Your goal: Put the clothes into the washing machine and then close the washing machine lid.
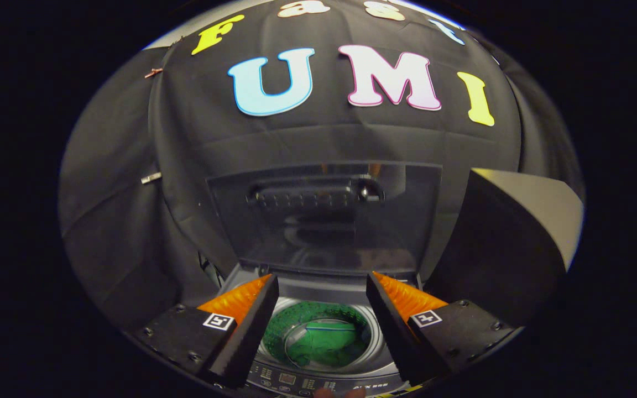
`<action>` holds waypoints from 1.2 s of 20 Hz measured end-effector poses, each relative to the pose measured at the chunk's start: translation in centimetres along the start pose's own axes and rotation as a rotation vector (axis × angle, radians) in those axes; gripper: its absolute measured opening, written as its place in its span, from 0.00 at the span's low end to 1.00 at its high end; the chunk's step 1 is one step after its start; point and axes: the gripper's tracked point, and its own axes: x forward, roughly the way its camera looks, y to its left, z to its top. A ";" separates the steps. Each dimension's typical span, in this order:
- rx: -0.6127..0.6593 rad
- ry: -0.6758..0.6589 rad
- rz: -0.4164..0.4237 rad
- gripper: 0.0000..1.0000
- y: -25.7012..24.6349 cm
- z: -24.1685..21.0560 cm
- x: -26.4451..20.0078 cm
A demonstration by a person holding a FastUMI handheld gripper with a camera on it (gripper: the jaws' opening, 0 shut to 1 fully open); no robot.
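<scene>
Gripper view: hand-held gripper [322, 287] spread wide, empty, above washing machine [318, 381] drum holding green clothes [324, 340], lid [324, 218] upright.

The gripper [322, 290] hung spread and empty over the drum mouth [318, 337]; the raised lid [324, 218] blocked passage beyond, a dark box [509, 243] alongside.

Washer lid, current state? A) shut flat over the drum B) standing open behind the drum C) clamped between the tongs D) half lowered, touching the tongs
B: the lid stands upright behind the drum opening, where a green garment lies inside; the tongs are open above the drum, holding nothing.
</scene>
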 end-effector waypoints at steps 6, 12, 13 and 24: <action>0.035 -0.098 0.004 1.00 1.2 9.4 1.0; 0.031 -0.129 -0.060 1.00 0.7 16.4 6.5; 0.043 -0.115 -0.064 1.00 1.1 16.7 7.8; 0.002 0.114 -0.094 1.00 0.0 11.3 15.5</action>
